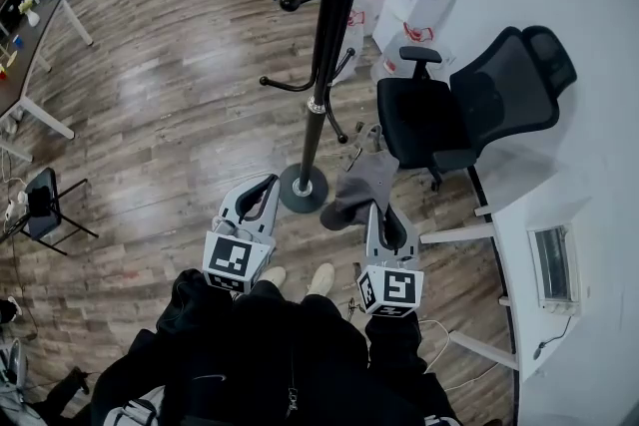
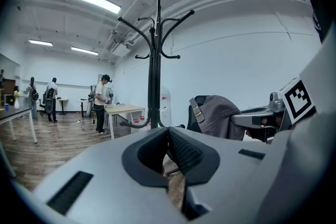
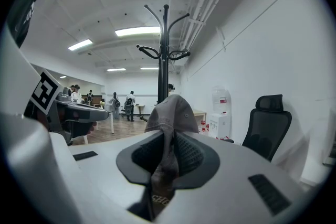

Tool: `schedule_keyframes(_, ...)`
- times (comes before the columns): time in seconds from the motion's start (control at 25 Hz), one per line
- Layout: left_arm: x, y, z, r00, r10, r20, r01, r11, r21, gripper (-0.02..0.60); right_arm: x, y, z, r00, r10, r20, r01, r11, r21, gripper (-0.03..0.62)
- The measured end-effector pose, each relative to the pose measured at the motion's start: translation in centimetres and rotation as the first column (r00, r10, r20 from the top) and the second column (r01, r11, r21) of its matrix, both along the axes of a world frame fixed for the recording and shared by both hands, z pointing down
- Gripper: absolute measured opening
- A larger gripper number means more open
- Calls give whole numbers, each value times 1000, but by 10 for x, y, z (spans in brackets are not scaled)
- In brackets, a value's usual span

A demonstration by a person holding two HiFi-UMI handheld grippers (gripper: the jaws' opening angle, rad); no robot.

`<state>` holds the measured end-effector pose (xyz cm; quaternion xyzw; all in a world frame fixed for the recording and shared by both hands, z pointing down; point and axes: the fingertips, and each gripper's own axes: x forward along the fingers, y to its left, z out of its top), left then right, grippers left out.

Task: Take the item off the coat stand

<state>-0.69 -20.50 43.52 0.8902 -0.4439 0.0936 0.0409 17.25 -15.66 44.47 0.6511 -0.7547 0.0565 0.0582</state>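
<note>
A grey cap (image 1: pixel 361 187) hangs from my right gripper (image 1: pixel 371 207), whose jaws are shut on the cap's cloth. In the right gripper view the cap (image 3: pixel 170 113) rises between the pads and droops below them, clear of the stand. The black coat stand (image 1: pixel 324 65) stands just ahead on its round base (image 1: pixel 303 188), and the hooks in view are bare. My left gripper (image 1: pixel 268 183) is beside the base, shut with nothing in it. From the left gripper view, the cap (image 2: pixel 218 115) is off to the right of the stand (image 2: pixel 153 71).
A black office chair (image 1: pixel 469 105) sits to the right by the white wall, next to a white desk edge (image 1: pixel 519 214). Boxes (image 1: pixel 399 5) stand behind the stand. Desks (image 1: pixel 25 45) line the far left, and people (image 2: pixel 101 102) stand far across the wooden floor.
</note>
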Motion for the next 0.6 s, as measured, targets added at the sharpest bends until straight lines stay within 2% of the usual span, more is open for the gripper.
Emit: schedule_keyframes(0.6,1,0,-2,1000,4,-11,-4,1000,-1,23,0,0,-3,1000,0,3,0,1000,7,61)
